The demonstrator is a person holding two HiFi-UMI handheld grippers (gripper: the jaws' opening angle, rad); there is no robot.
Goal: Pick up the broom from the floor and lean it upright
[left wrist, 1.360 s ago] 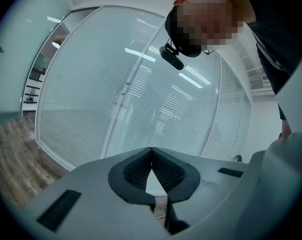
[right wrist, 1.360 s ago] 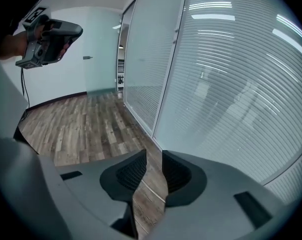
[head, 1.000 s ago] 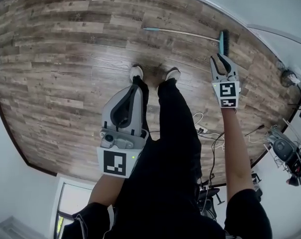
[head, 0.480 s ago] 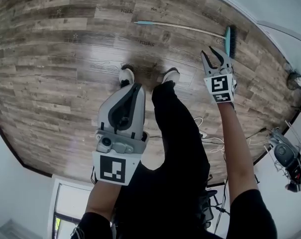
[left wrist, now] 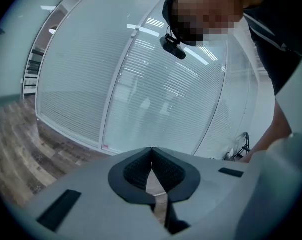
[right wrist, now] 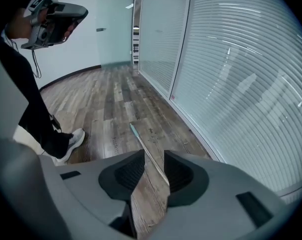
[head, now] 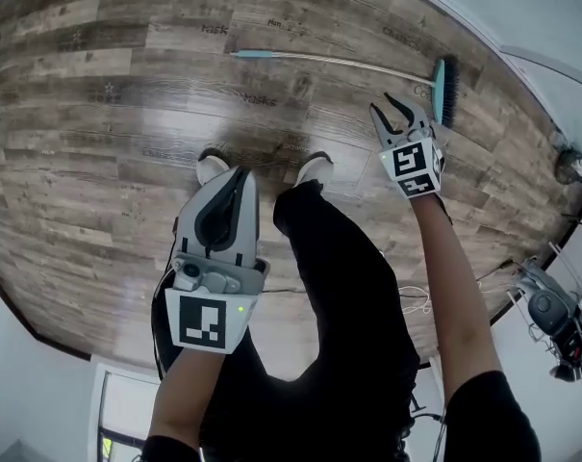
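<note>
Light bright, even, diffuse — overhead fixtures show as white streaks reflected in the blinded glass wall (left wrist: 155, 84). Head view: broad pale glare on the wooden floor (head: 98, 162) at mid-frame, one soft dark shadow beside it. All three views strongly fisheye — boards and blinds bow toward the edges. Both gripper views vignette to black at the corners. Focus sharp on floor and blinds.

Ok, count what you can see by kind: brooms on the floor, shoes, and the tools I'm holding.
Broom: 1
Shoes: 2
Tools: 2
Total: 5
</note>
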